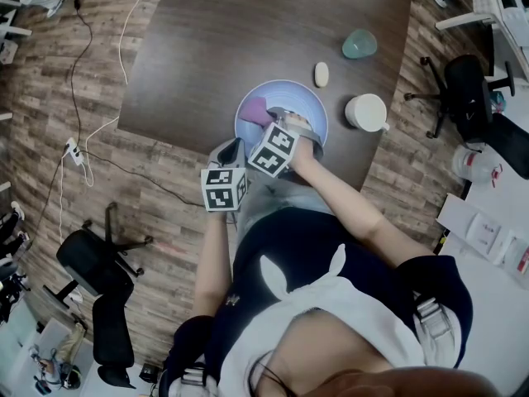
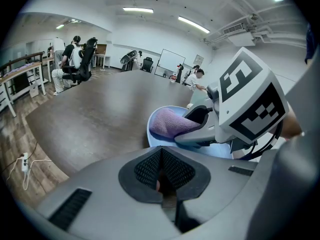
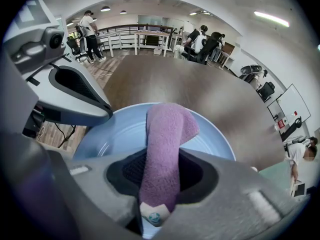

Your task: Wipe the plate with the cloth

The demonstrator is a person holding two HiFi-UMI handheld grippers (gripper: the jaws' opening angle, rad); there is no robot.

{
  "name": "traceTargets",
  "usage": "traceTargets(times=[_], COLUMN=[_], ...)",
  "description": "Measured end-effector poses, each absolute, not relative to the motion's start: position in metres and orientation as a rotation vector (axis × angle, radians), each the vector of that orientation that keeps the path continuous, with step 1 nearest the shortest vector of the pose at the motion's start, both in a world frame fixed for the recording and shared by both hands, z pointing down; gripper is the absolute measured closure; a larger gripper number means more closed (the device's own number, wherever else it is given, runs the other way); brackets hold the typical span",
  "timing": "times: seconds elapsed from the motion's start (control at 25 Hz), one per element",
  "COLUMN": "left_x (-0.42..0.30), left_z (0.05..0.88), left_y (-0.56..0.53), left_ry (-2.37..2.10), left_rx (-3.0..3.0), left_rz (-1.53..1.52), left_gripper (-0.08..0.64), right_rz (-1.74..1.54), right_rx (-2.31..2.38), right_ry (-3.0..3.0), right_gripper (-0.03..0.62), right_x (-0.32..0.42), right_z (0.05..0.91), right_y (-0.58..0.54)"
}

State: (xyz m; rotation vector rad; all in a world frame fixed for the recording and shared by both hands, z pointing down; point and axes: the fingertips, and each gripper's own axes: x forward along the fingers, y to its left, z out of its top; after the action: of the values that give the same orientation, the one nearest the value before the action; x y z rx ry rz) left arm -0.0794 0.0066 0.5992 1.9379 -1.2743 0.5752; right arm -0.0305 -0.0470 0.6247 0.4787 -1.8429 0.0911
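Observation:
A light blue plate (image 1: 302,106) (image 3: 112,134) sits near the front edge of the dark brown table (image 1: 248,31). A purple cloth (image 1: 254,107) (image 3: 167,134) (image 2: 170,123) lies across the plate's left half. My right gripper (image 1: 269,122) (image 3: 161,170) is shut on the near end of the cloth and points steeply down over the plate. My left gripper (image 1: 233,150) (image 2: 161,170) hangs just off the plate's near-left rim. Its black pads meet with nothing visible between them. From the left gripper view I see the right gripper (image 2: 200,126) and its marker cube (image 2: 250,104).
A white mug (image 1: 366,112) stands right of the plate, a small beige oval object (image 1: 321,74) behind it, and a teal cup (image 1: 359,44) further back. Office chairs (image 1: 95,263) and cables (image 1: 83,151) occupy the wooden floor around the table.

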Motion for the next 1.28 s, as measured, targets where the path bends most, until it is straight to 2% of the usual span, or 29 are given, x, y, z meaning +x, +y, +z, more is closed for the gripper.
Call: traceTargets(times=[1.28], left_x=[-0.078], left_z=[0.600], left_y=[0.008], left_ry=[-1.276], left_rx=[1.939], left_rz=[0.581], left_gripper=[0.555], right_rz=[0.141], right_rx=[0.260], right_ry=[-1.930], right_gripper=[0.460], right_x=[-0.038], right_z=[0.622], right_y=[-0.011])
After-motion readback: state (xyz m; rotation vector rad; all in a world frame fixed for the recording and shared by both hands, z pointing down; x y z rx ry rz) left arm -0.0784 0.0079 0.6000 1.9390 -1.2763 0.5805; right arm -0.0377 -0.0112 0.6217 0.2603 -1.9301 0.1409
